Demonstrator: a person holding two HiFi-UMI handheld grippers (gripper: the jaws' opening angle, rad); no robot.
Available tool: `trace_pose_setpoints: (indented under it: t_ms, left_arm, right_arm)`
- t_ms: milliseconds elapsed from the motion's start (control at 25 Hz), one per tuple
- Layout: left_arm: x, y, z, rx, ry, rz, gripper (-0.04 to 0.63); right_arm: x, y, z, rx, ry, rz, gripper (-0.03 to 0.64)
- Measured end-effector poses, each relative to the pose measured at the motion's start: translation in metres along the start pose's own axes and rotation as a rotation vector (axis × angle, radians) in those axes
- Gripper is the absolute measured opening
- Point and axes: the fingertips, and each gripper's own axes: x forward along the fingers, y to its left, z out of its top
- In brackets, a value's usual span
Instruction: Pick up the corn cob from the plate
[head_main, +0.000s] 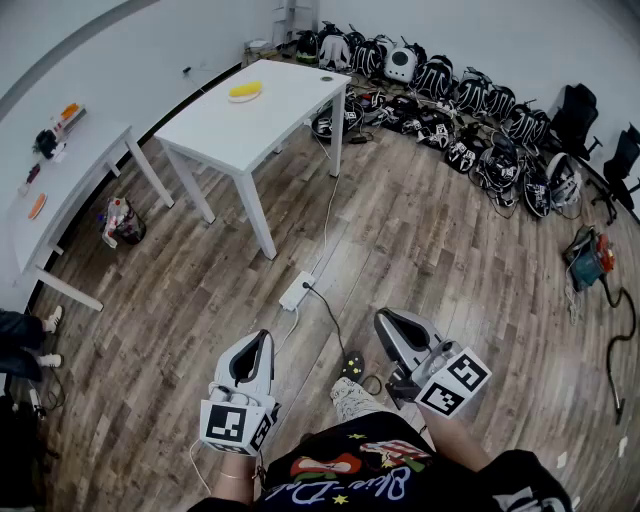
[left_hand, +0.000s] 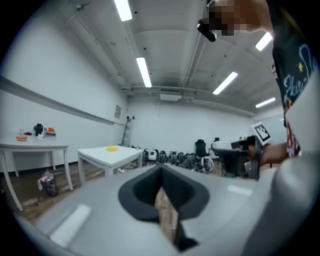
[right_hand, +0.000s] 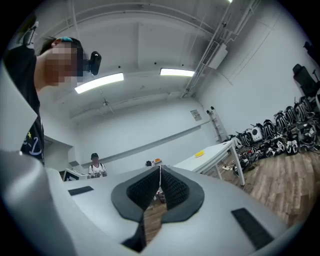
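A yellow corn cob (head_main: 245, 91) lies on a yellow plate on a white table (head_main: 270, 120) far across the room, well out of reach of both grippers. It shows as a small yellow spot in the left gripper view (left_hand: 112, 148) and in the right gripper view (right_hand: 200, 154). My left gripper (head_main: 258, 340) and right gripper (head_main: 386, 320) are held low in front of the person's body, above the wooden floor. Both point toward the table. The left gripper's (left_hand: 161, 169) tips meet with nothing between them. The right gripper (right_hand: 160, 168) is likewise shut and empty.
A power strip (head_main: 297, 290) with cables lies on the floor between me and the table. A second white table (head_main: 60, 175) with small items stands at the left, with a bag (head_main: 122, 222) beside it. Many backpacks (head_main: 450, 100) line the back wall. A person (right_hand: 96, 167) sits farther off.
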Motion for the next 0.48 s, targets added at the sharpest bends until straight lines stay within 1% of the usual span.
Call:
trace_pose_setpoints:
  t_ms: [160,240,320,400,480]
  left_arm:
    - [0.086,0.006,0.029,0.005,-0.011,0.033,-0.002]
    - [0.132,0.003,0.045,-0.006,-0.036,0.032,-0.002]
    - [0.171,-0.005,0.056,-0.006,-0.058,0.014,-0.002]
    - [0.206,-0.015,0.062,0.027,-0.047,-0.015,-0.002]
    - [0.230,-0.017,0.063,0.068,-0.019,-0.027,-0.002]
  right_arm:
    - [0.040,-0.065,0.035,-0.013,0.008,0.063,0.015]
    - [0.052,-0.096,0.053,-0.011,-0.002,0.095,0.015]
    - [0.060,-0.127,0.066,-0.021,-0.012,0.114,0.015]
    - [0.070,-0.157,0.077,-0.019,-0.020,0.120,0.015]
    - [0.081,-0.178,0.086,0.007,-0.034,0.124,0.015]
